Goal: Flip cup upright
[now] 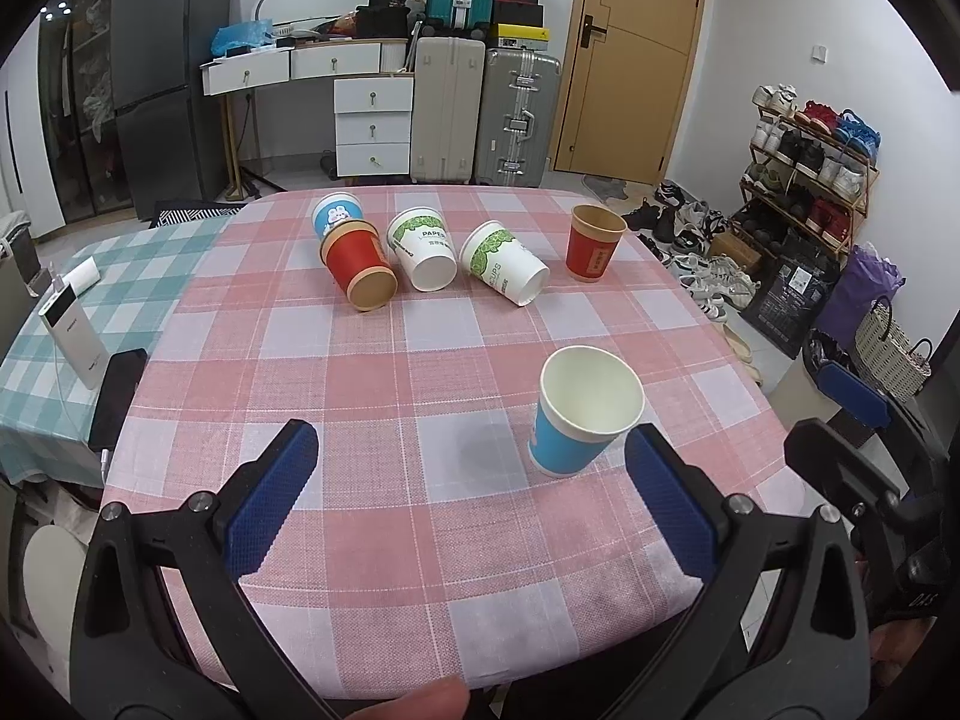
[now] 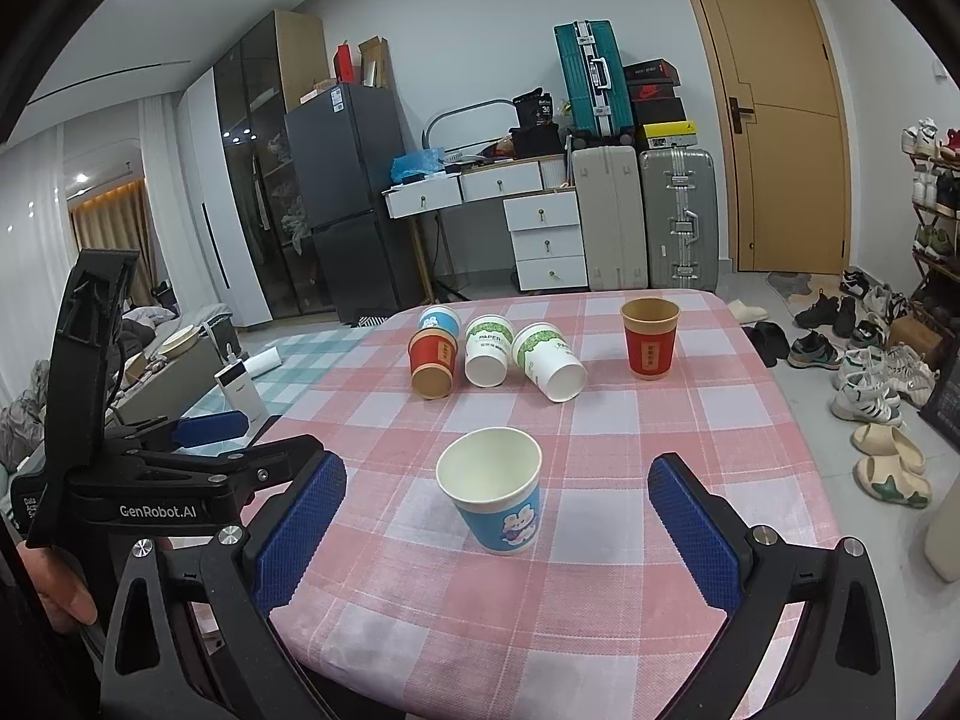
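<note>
A blue paper cup (image 1: 585, 414) stands upright near the table's front, also in the right wrist view (image 2: 495, 495). A red cup (image 1: 594, 243) (image 2: 650, 339) stands upright at the far right. At the far side lie several cups on their sides: a red one (image 1: 360, 267) (image 2: 432, 363), two white-green ones (image 1: 423, 249) (image 1: 507, 264), and a blue one (image 1: 336, 213) behind. My left gripper (image 1: 471, 504) is open and empty, short of the blue cup. My right gripper (image 2: 498, 522) is open, its pads either side of the blue cup, apart from it.
The table has a pink checked cloth (image 1: 420, 360). A lower table with a green checked cloth (image 1: 90, 300) at the left holds a power bank (image 1: 72, 330) and phone. Suitcases, drawers and a fridge stand behind; shoes lie on the floor at the right.
</note>
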`<move>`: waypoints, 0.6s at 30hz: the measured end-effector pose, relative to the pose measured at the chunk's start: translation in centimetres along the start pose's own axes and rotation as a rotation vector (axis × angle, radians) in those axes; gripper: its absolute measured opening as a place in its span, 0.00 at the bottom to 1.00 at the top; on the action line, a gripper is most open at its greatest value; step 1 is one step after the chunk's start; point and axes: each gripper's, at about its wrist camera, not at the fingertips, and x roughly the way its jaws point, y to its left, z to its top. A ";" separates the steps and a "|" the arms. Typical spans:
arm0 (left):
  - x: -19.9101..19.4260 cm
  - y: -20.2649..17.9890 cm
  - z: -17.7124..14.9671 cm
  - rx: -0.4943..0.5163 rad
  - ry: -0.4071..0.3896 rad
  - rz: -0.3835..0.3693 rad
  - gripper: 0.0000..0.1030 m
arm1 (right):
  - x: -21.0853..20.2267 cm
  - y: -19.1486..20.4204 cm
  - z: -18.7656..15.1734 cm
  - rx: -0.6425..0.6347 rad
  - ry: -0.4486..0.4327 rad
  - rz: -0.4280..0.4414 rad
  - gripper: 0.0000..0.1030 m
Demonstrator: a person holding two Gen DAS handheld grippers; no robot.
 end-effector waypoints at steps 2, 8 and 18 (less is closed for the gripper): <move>0.0 0.0 0.0 -0.001 0.000 0.002 0.99 | 0.1 0.0 0.0 -0.001 0.001 -0.002 1.00; 0.2 0.2 -0.1 -0.004 0.006 0.002 0.99 | 0.0 0.1 0.2 -0.016 -0.005 -0.017 1.00; 0.2 0.2 -0.1 -0.005 0.004 0.002 0.99 | 0.0 0.2 0.3 -0.023 -0.007 -0.028 1.00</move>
